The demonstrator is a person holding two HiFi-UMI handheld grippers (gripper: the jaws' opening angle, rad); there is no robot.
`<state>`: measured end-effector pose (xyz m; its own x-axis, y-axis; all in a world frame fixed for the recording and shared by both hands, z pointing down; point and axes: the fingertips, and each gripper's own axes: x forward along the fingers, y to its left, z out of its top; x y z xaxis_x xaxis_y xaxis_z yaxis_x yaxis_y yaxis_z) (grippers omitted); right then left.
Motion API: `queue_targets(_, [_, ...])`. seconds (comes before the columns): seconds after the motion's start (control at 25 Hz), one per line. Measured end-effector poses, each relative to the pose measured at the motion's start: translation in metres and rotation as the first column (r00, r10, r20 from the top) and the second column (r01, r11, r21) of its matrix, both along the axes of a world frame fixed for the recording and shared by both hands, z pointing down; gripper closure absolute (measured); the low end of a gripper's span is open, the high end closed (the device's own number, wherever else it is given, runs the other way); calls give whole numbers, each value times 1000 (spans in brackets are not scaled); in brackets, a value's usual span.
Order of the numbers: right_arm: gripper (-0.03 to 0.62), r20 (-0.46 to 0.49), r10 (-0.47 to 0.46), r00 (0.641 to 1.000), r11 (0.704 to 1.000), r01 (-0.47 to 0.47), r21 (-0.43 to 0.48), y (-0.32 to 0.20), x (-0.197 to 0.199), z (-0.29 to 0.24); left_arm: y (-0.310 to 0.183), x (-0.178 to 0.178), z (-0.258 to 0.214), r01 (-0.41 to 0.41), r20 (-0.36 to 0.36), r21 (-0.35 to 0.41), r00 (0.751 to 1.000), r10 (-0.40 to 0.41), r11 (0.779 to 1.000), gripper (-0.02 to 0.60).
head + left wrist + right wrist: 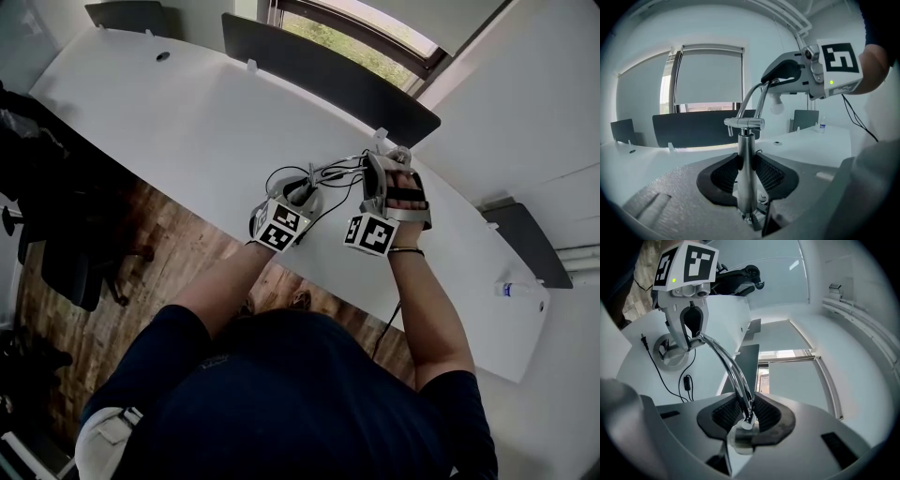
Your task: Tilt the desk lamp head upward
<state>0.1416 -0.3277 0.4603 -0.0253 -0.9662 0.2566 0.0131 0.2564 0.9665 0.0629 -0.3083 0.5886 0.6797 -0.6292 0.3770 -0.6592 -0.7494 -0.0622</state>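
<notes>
Lamp head [739,437] between jaws of right claw [746,411]

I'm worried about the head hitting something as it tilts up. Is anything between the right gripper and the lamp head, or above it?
Nothing visible does. The right gripper grips the lamp head, the left gripper clamps the chrome post, and only open air shows above.

Reaches forward with both bare forearms, left forearm [217,289] and right forearm [427,309], elbows bent. Holds the left gripper [746,164] tipped slightly downward, fingers [723,176] clamped on the upright lamp post [746,140]. Holds the right gripper [745,411] near it and higher, rolled onto its side, right hand [405,197] strapped in, fingers [723,412] closed at the neck of the lamp head [740,437].
</notes>
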Motion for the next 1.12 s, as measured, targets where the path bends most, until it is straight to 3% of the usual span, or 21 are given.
queue_targets(0.44, [488,-139,-45,989,998,50,36,3,-25,-24,-1,2,1,17,17,-28,1000,-17,999,471])
queue_targets(0.84, [479,-144,-33,989,999,38,33,3,-22,-21,2,2,2,-14,66,-27,998,16,1000,471])
queue_targets(1.12, [437,-121,-34,992,999,39,34,20,-24,-26,13,-10,-18,-27,76,20,997,25,999,468])
